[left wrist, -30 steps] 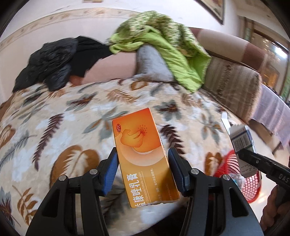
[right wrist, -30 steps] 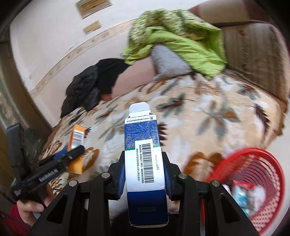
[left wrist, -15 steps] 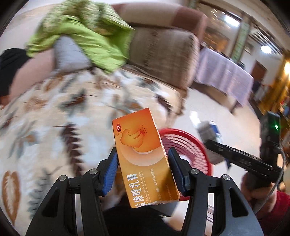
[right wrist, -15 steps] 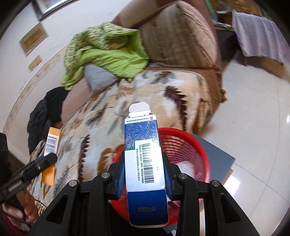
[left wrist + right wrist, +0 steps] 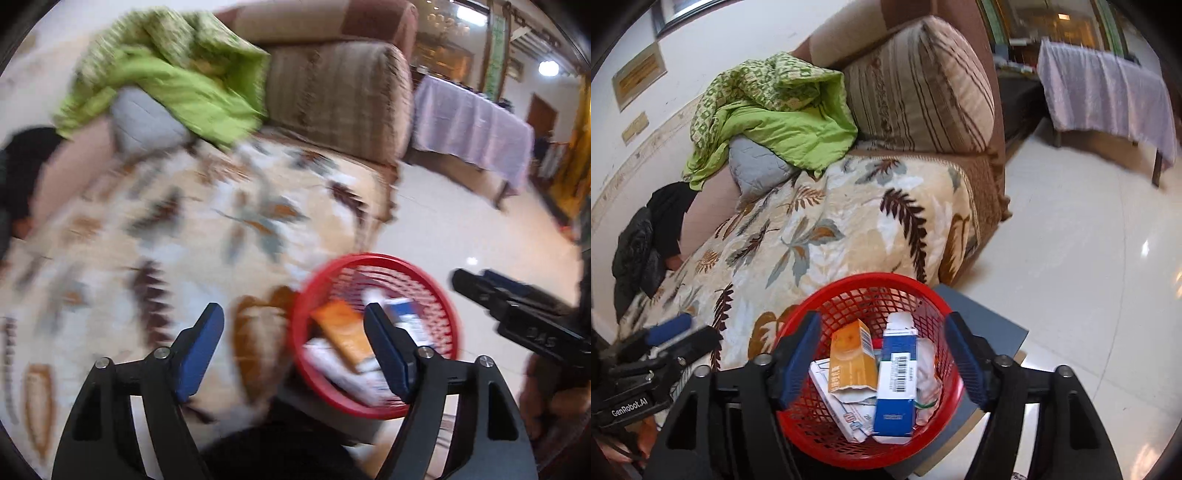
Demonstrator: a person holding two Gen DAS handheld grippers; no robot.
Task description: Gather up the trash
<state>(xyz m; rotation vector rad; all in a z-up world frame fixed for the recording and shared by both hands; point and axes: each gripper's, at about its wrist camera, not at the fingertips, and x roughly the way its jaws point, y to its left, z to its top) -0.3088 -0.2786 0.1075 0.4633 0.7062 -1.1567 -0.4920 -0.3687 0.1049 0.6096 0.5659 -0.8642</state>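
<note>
Both hand-held grippers, left (image 5: 293, 347) and right (image 5: 877, 354), wide open, holding nothing; orange box (image 5: 852, 356), blue carton (image 5: 897, 382) in red basket (image 5: 866, 286) below right one

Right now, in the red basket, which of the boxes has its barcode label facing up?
The blue and white box, right of the orange box; its white barcode label faces up.

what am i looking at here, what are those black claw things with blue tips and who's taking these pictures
Each claw is a hand-held gripper carried by a person, with a wide-angle camera looking out along its two fingers. One picture comes from the left hand-held gripper, the other from the right hand-held gripper. Both are open and hold nothing. Below them a red basket stands beside a sofa under a leaf-print blanket. Inside it lie an orange box, a blue and white carton and other wrappers.
</note>
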